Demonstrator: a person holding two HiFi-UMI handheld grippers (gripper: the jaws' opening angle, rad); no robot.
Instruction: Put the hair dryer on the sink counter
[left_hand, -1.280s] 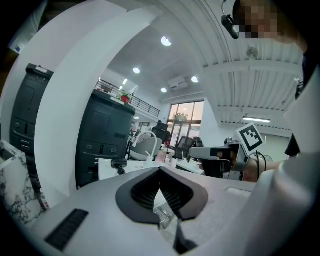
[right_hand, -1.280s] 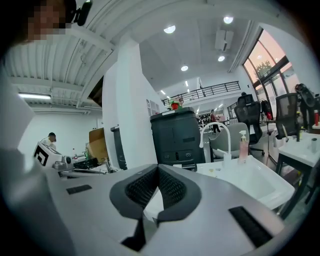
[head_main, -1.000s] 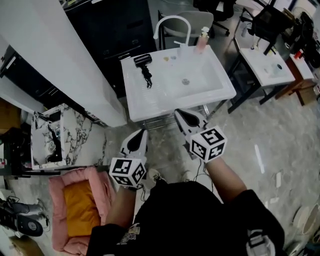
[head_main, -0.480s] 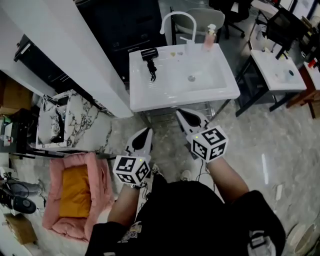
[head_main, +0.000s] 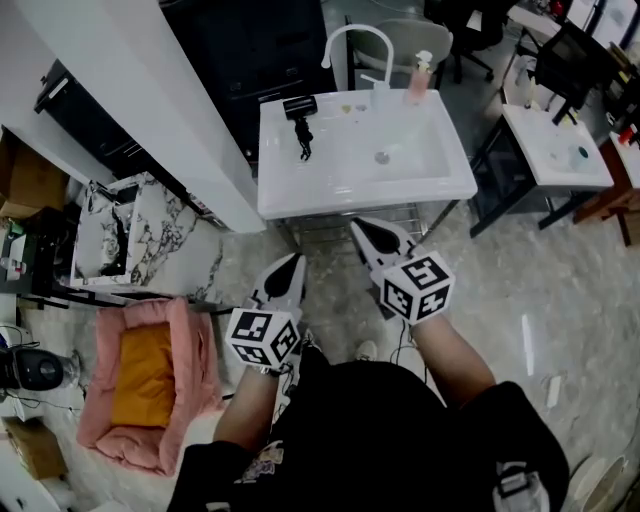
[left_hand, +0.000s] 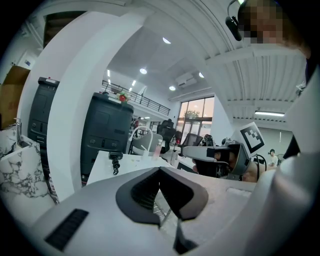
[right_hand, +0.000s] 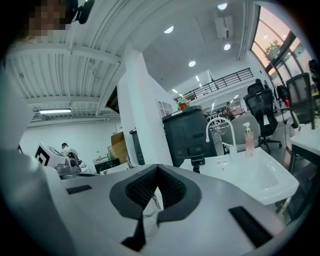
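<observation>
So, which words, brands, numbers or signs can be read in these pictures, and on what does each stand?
No text can be read in any view.
On the left gripper and right gripper, the cubes bear only black-and-white square patterns, no letters.
On the pump bottle, any label is too small to read.
On the hair dryer, no print can be made out.
</observation>
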